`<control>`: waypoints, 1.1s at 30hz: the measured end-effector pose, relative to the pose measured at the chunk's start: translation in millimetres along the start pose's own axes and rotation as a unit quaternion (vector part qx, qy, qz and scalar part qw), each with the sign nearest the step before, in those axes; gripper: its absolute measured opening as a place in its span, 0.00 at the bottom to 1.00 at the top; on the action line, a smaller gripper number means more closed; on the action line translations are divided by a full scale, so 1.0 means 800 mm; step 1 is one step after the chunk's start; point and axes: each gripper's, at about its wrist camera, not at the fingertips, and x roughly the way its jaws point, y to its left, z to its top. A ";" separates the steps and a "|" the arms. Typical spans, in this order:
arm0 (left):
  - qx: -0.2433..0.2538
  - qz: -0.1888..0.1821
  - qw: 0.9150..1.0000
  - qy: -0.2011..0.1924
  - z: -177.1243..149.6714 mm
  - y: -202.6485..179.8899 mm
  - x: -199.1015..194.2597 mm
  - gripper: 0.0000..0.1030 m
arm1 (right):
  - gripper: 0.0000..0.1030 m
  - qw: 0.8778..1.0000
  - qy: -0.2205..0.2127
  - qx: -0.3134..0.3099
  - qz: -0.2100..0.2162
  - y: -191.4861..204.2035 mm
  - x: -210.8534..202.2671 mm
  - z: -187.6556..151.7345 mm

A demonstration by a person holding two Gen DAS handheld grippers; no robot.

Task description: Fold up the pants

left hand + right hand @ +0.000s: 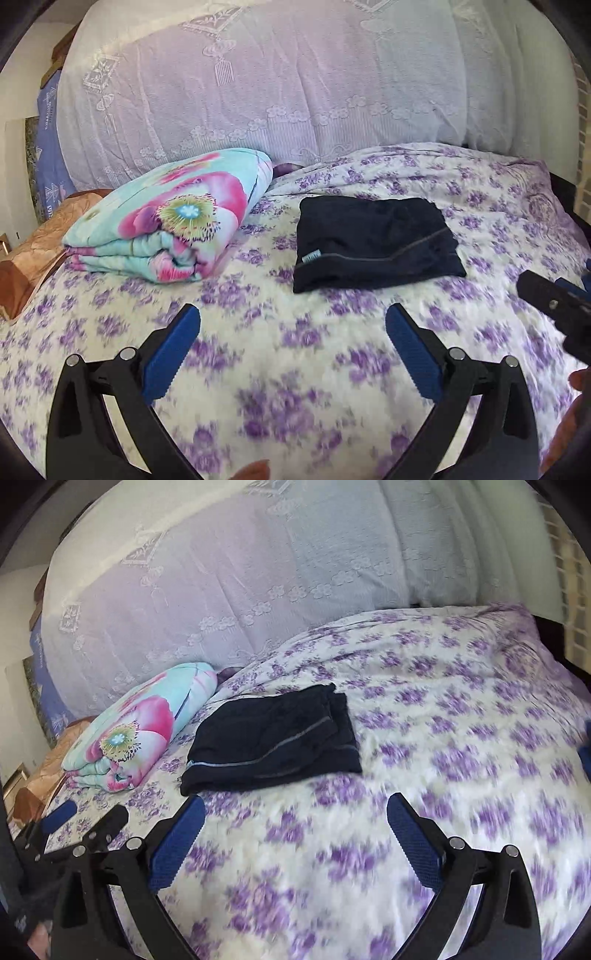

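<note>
Dark navy pants [375, 242] lie folded into a compact rectangle on the purple-flowered bedspread [280, 325]; they also show in the right wrist view [273, 738]. My left gripper [293, 328] is open and empty, hovering above the bedspread in front of the pants. My right gripper [295, 816] is open and empty, in front and to the right of the pants. Part of the right gripper [554, 299] shows at the right edge of the left wrist view, and the left gripper [85, 819] shows at lower left in the right wrist view.
A folded floral quilt [173, 218] in turquoise and pink lies left of the pants, also in the right wrist view [136, 731]. A large bundle under a white lace cover [258, 81] stands along the back. An orange-brown pillow [40, 243] lies at the far left.
</note>
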 end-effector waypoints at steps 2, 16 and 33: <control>-0.003 0.007 1.000 -0.020 -0.013 -0.002 -0.019 0.96 | 0.96 1.000 -0.018 -0.014 -0.014 0.003 -0.011 -0.013; -0.017 -0.031 0.999 0.011 -0.020 -0.004 -0.006 0.96 | 0.96 0.998 -0.047 -0.037 0.000 0.003 -0.009 -0.021; -0.008 -0.012 0.999 0.028 -0.027 -0.009 -0.005 0.96 | 0.96 0.999 -0.030 -0.040 0.009 0.007 -0.005 -0.028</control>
